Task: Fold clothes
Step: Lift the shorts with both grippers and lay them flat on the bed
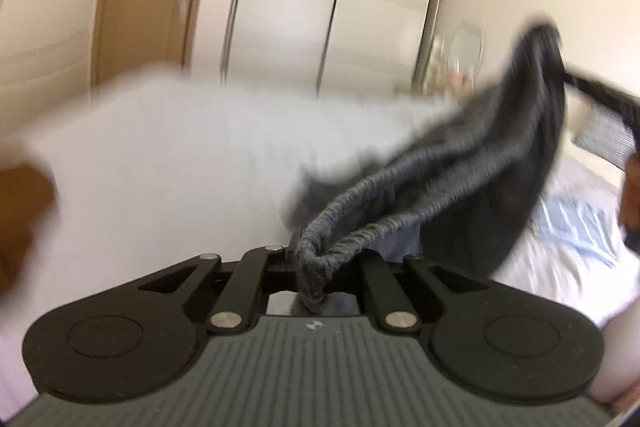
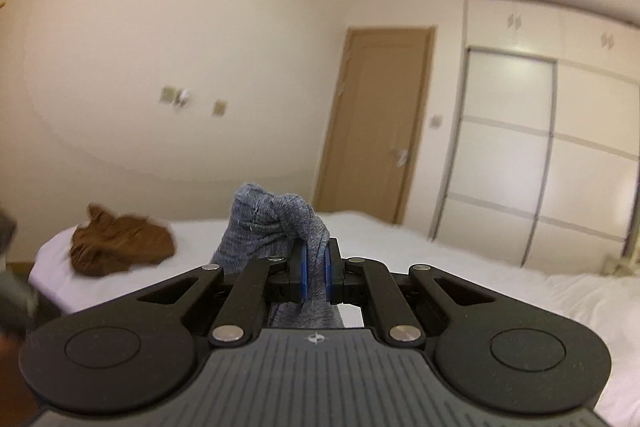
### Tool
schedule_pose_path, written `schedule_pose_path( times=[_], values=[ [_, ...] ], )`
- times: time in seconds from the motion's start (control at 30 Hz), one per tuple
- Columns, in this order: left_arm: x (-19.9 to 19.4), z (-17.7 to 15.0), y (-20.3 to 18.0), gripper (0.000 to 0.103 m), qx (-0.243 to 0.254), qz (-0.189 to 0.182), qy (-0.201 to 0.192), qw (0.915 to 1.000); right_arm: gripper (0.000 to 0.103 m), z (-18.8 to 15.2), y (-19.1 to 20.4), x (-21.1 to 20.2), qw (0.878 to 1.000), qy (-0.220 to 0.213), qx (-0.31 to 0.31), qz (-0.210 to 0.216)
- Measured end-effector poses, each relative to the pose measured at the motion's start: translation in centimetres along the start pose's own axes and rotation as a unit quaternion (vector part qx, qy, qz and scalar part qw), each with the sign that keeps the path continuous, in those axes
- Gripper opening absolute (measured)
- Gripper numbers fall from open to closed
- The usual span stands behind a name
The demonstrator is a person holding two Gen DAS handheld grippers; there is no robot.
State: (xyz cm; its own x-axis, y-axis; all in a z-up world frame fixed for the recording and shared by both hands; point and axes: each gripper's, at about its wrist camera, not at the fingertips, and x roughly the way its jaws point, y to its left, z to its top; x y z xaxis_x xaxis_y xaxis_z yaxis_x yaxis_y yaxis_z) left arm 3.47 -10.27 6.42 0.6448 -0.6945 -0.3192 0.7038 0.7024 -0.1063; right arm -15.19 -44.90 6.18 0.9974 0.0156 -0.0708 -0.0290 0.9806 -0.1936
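Both grippers are clamped on the grey knit garment (image 1: 460,163): left gripper (image 1: 314,267) pinches its ribbed edge at lower centre, right gripper (image 2: 316,267) grips a bunched fold, lifted above the white bed (image 2: 460,259).

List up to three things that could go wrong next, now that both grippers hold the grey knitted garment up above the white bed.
1. The left gripper pinches only a thin rolled edge of the grey garment; a tug could pull it free.
2. The right gripper clamps a bunched wad, so the layers may fold unevenly.
3. The brown garment lies crumpled on the bed; the grey one could land on it.
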Motion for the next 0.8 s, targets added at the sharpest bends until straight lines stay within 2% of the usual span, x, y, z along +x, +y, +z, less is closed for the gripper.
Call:
schedule_pose_path(
  times=[0.1,0.23,0.33,0.43,0.53,0.63,0.73,0.8],
  values=[
    [-3.1,5.8,-1.4,0.004,0.057,0.021,-0.064,0.9961,0.006,2.3,-0.9,-2.9,0.999,-0.038,-0.001,-0.02],
    [-6.6,11.5,-4.2,0.004,0.124,0.03,-0.123,0.9841,0.006,5.4,-1.3,-7.6,0.995,-0.092,-0.015,-0.047],
    [-7.2,14.0,-6.1,0.005,0.152,0.025,-0.142,0.9778,0.006,7.2,-2.4,-10.3,0.991,-0.117,-0.018,-0.066],
    [-5.4,15.3,-7.7,0.005,0.169,0.016,-0.139,0.9756,0.006,8.2,-3.9,-11.9,0.988,-0.127,-0.024,-0.086],
    [-0.3,15.5,-8.8,0.005,0.18,0.01,-0.112,0.9773,0.006,7.8,-5.9,-11.4,0.987,-0.112,-0.034,-0.108],
    [9.0,14.2,-9.0,0.006,0.177,0.006,-0.054,0.9826,0.006,6.0,-8.3,-9.1,0.988,-0.079,-0.041,-0.13],
    [20.6,11.6,-9.1,0.012,0.166,0.011,0.019,0.9858,0.006,2.1,-11.8,-4.1,0.988,-0.015,-0.029,-0.15],
    [28.5,8.8,-8.5,0.016,0.147,0.013,0.078,0.986,0.007,-1.8,-15.2,0.9,0.986,0.055,0.006,-0.157]
  ],
)
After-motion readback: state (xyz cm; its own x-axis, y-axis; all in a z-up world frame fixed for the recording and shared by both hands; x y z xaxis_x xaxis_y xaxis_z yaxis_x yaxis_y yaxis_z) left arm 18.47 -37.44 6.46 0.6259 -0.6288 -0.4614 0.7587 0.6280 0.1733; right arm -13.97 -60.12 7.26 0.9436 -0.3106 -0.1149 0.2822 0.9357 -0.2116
